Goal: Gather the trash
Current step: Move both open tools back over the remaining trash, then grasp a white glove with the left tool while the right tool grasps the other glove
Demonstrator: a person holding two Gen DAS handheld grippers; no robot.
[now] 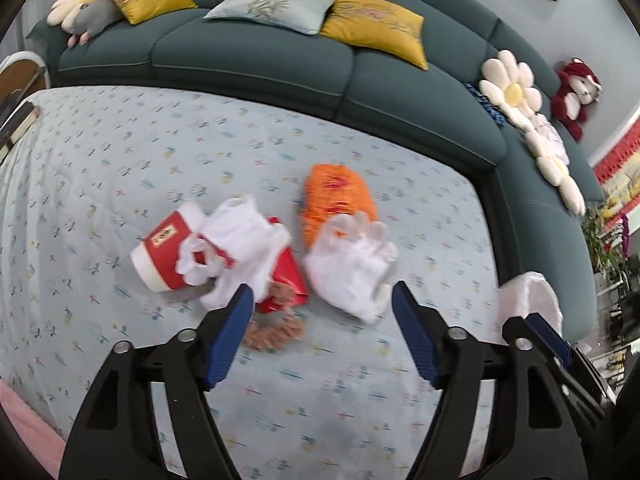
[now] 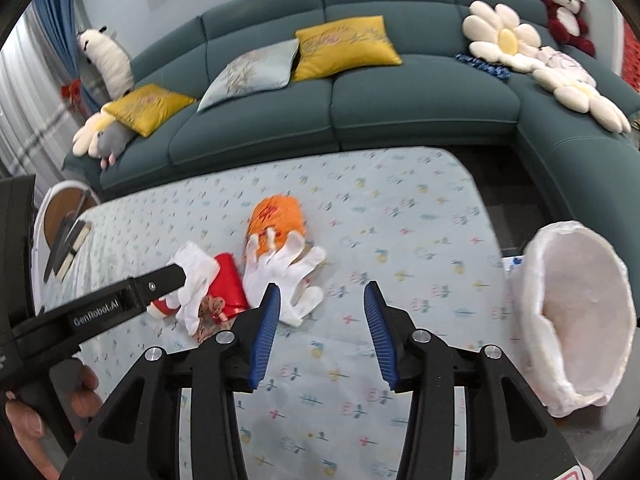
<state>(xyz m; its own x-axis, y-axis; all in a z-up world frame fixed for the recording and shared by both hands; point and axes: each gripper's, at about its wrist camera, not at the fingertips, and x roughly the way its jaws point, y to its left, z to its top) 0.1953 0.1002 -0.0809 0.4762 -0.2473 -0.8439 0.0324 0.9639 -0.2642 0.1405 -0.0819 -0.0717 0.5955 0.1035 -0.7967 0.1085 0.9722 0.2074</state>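
Just beyond the orange snack bag's (image 1: 338, 200) near end, the white glove (image 1: 352, 268) was seen lying ahead of the empty, spread left gripper (image 1: 322, 302), nearer than the empty, parted right gripper (image 2: 320, 300).

Teal sofa (image 2: 400, 92), blue curtain (image 2: 60, 32), pale wall (image 1: 608, 32)

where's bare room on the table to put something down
Free: the strip between the white glove and the white bag, and the far side toward the sofa. The near stretch under both grippers is bare too. Crowded: the middle left, where glove, orange bag and red cup cluster.
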